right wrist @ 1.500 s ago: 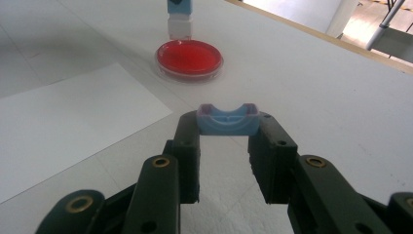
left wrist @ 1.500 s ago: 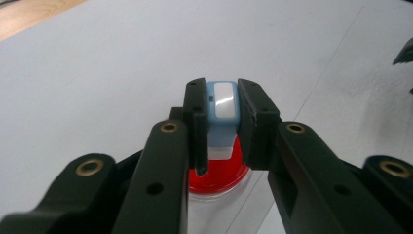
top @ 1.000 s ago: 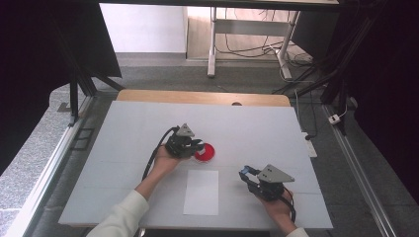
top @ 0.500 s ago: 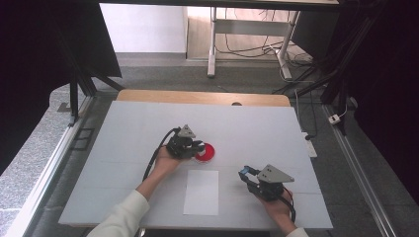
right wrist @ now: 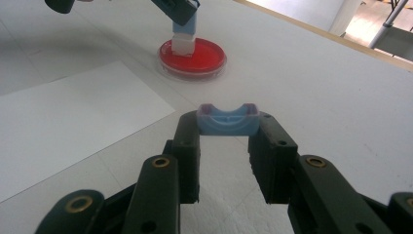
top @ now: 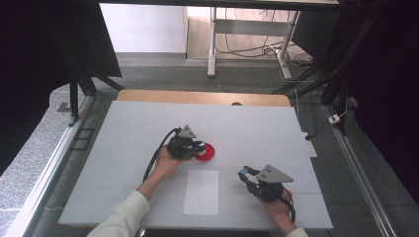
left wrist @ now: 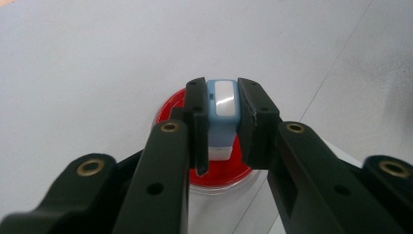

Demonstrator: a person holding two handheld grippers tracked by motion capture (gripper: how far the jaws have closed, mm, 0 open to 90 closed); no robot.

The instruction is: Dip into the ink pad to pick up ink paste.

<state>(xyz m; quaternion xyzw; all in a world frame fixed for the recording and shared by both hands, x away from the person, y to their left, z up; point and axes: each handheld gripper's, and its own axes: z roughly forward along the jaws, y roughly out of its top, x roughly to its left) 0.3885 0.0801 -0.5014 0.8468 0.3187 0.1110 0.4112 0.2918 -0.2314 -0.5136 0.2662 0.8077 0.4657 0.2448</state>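
Now we see, in the left gripper view, that the left gripper clamps a small light-blue block between its jaws; the block stands upright near the centre of the frame, and its white lower end is over the red dish, though we cannot tell if it touches the red surface. In the high view the left gripper is near the centre of the frame, with the red dish just to its right. The white sheet of paper lies below them on the table. In the right gripper view, the right gripper holds a light-blue cap with a curved top, pressed between both jaw tips at the centre of the frame. In the high view the right gripper is at the lower right, well apart from the dish.
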